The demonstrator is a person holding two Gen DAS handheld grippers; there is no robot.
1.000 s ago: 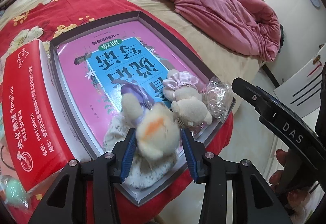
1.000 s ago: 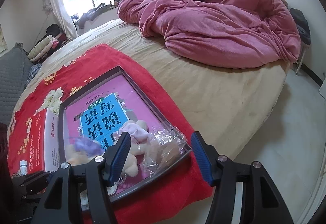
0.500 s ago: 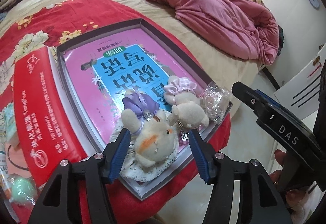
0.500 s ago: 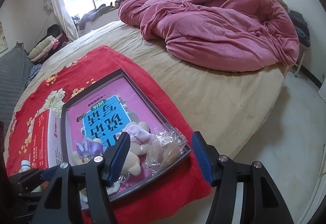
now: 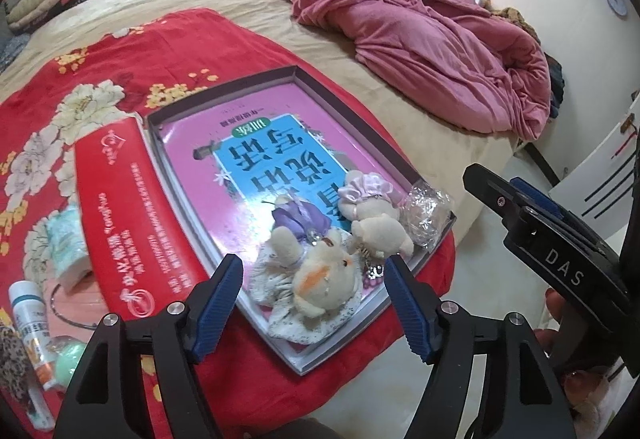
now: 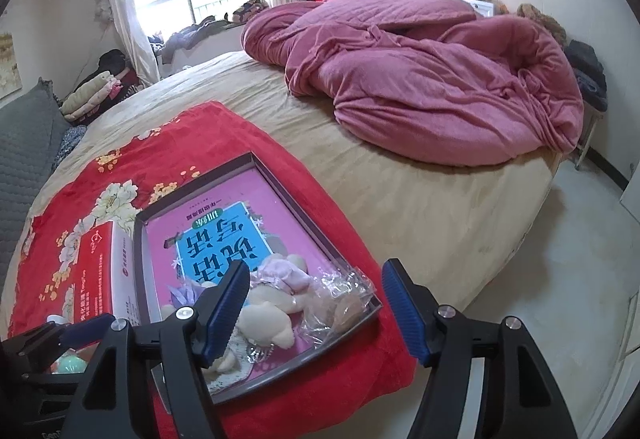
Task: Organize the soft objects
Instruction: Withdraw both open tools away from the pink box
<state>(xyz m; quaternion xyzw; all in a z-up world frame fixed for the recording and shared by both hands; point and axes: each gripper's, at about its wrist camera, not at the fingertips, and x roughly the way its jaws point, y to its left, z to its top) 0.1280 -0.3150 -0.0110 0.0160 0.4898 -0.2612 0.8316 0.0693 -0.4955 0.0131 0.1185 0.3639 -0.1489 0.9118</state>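
Left gripper (image 5: 314, 299): jaws opening, nothing pinched. The cream plush toy (image 5: 326, 279) sits between the blue pads w/ clear gaps on both sides, so it's let go. Toy lies in the shallow grey tray (image 5: 224, 89), on the pink book cover, at the near corner. Just beyond it, touching, is a second plush w/ a pink bonnet (image 5: 370, 207), and next to that a crinkly clear plastic bag (image 5: 424, 209) against the tray's right rim.

Right gripper (image 6: 316, 303): jaws also opening, nothing in them; the bag and bonnet plush show between its fingers but well below, untouched.

Looks like the drop-off step is wrapping up: soft toys gathered in the tray. Next move, I'd guess: left side of the red blanket (image 5: 120, 51), where a small bottle (image 5: 28, 303) and a pale green ball (image 5: 70, 361) lie beside the red box (image 5: 116, 207). Whether any of that counts as soft, can't tell. Needs a wide-open approach from above and a light squeeze.
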